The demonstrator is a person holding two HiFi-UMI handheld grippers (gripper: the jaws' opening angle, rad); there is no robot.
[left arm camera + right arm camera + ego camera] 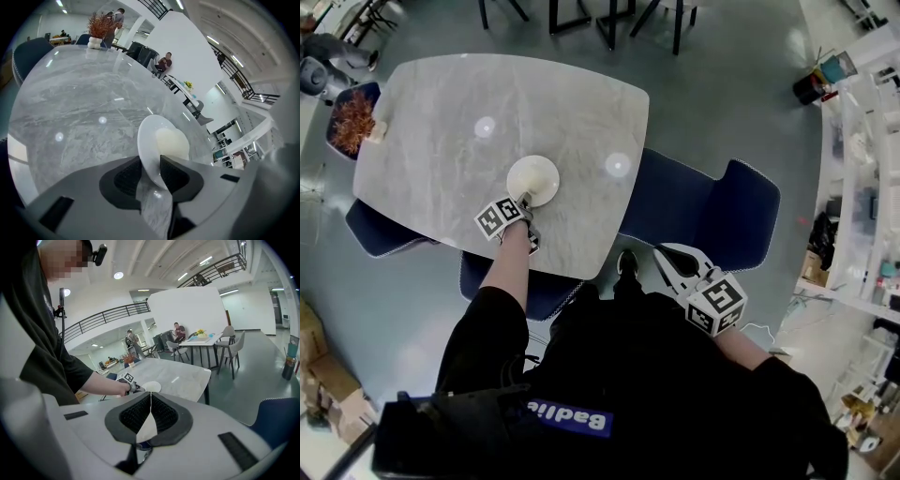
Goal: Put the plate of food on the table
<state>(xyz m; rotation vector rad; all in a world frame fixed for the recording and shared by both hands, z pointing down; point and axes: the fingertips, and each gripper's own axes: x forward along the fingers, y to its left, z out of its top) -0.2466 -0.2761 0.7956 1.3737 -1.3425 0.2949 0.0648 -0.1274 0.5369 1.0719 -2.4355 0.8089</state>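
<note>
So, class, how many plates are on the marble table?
1: the white plate lies near the table front edge, its rim between the jaws of the left gripper. None seems hidden.

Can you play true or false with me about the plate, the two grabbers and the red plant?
1. The white plate lies on the marble table. True.
2. The jaws of the right gripper are wide open. False: they are together, with nothing between them.
3. The plate's rim sits between the jaws of the left gripper. True.
4. The red plant stands right beside the plate. False: it is at a far edge of the table, well apart from the plate.
</note>
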